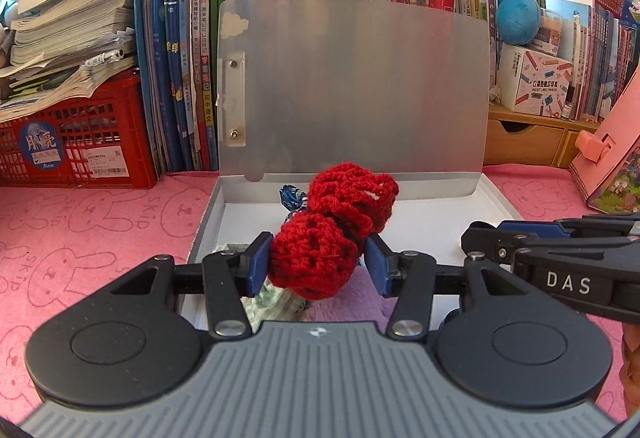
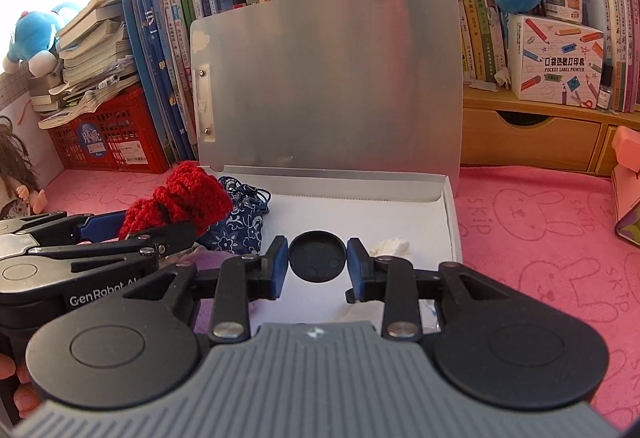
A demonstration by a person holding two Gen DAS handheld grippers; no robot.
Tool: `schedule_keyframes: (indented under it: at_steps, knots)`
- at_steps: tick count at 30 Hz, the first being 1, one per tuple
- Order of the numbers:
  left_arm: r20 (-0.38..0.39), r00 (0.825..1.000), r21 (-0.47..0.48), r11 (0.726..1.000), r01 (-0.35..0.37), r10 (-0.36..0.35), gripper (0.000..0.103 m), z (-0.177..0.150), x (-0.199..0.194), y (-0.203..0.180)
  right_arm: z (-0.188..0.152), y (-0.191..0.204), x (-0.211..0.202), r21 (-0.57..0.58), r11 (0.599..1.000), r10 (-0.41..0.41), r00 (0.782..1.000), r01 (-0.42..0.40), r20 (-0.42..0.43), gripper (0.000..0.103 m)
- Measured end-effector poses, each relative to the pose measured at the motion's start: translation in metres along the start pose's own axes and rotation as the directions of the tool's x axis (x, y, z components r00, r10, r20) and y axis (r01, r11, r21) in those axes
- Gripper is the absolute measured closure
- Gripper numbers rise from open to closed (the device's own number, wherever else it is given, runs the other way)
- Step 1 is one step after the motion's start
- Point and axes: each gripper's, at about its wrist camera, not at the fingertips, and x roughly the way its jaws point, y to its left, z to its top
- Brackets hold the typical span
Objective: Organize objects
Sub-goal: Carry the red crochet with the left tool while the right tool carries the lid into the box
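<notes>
My left gripper (image 1: 318, 262) is shut on a red crocheted piece (image 1: 336, 226), held over the near part of an open white box (image 1: 496, 197) whose silver lid (image 1: 356, 85) stands upright behind. In the right wrist view my right gripper (image 2: 318, 258) is shut on a round black disc (image 2: 317, 256), held above the white floor of the box (image 2: 360, 213). The left gripper (image 2: 120, 238) with the red crocheted piece (image 2: 180, 197) shows at the left there. A blue patterned pouch (image 2: 240, 226) lies inside the box, beside a purple cloth (image 2: 212, 262) and a small white scrap (image 2: 390, 248).
The box sits on a pink rabbit-print cloth (image 2: 540, 230). Behind stand rows of books (image 1: 184, 69), a red crate (image 1: 76, 141) under stacked papers, plush toys, a label-printer carton (image 2: 556, 57) on a wooden drawer unit (image 2: 528, 141), and a pink box (image 1: 608, 149) at the right. A doll (image 2: 16, 177) sits far left.
</notes>
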Motion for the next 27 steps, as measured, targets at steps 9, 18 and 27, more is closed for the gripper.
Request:
schedule_keyframes:
  at_steps: [9,18,27]
  knots:
    - [-0.070,0.996,-0.022,0.999,0.047,-0.049,0.047,0.008,0.048,-0.020,-0.005,-0.011,0.009,0.000,1.000,-0.007,1.000,0.007,-0.026,0.066]
    - [-0.148,0.987,0.017,0.998,0.067,-0.064,0.047,0.015,0.071,-0.015,-0.013,-0.005,0.024,-0.066,0.998,0.020,0.999,-0.023,-0.048,0.066]
    - [-0.170,0.984,0.052,0.997,0.057,-0.047,0.047,0.013,0.078,-0.024,-0.019,0.007,0.030,-0.126,0.992,0.018,0.997,-0.027,-0.069,0.066]
